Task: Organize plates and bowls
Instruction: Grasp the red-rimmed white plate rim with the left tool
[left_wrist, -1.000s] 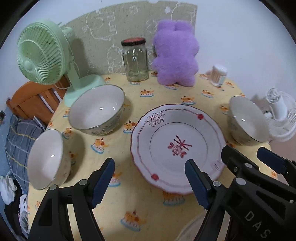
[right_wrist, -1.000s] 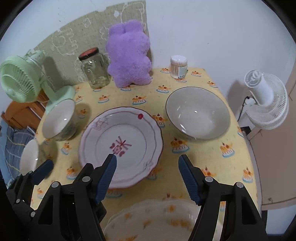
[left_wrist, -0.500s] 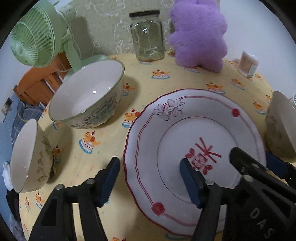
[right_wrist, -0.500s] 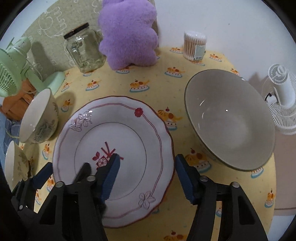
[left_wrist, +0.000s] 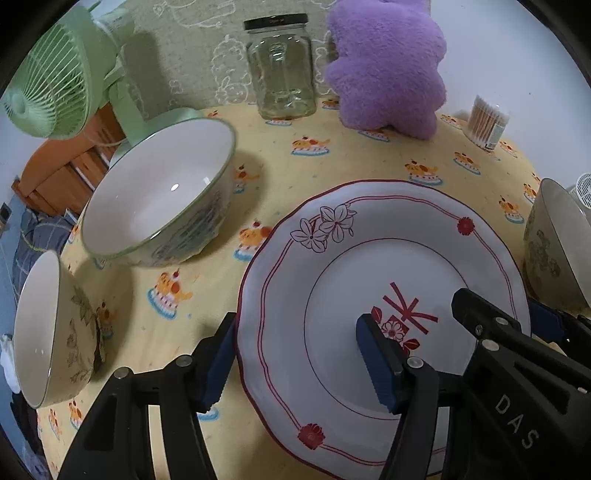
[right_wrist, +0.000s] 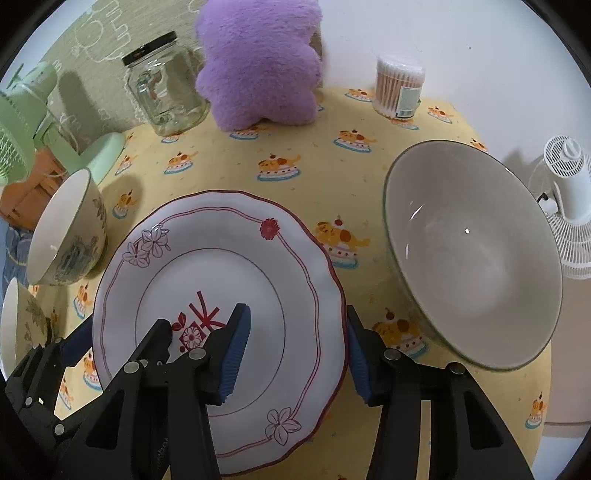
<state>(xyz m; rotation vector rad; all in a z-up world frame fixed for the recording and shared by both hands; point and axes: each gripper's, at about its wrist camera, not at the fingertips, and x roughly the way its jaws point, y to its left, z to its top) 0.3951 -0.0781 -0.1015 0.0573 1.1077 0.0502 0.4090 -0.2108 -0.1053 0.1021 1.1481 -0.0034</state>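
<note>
I bring both grippers down onto the white scalloped red-trimmed ceramic plate (left_wrist: 384, 295): left gripper (left_wrist: 301, 363) and right gripper (right_wrist: 295, 354) straddle its opposite rims, jaws just closing but half spread, so the lift is not yet secure.

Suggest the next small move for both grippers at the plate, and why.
Probably close both the rest of the way, then lift. The left gripper and right gripper each straddle an opposite edge of the plate, one finger over it, one outside the rim. Their jaws have just been closing, but a gap shows; the plate rests on the table.

Yellow tablecloth (left_wrist: 332, 162), plate (left_wrist: 369, 236), bowls (left_wrist: 159, 195), jar (left_wrist: 280, 70), plush (left_wrist: 388, 66)
</note>
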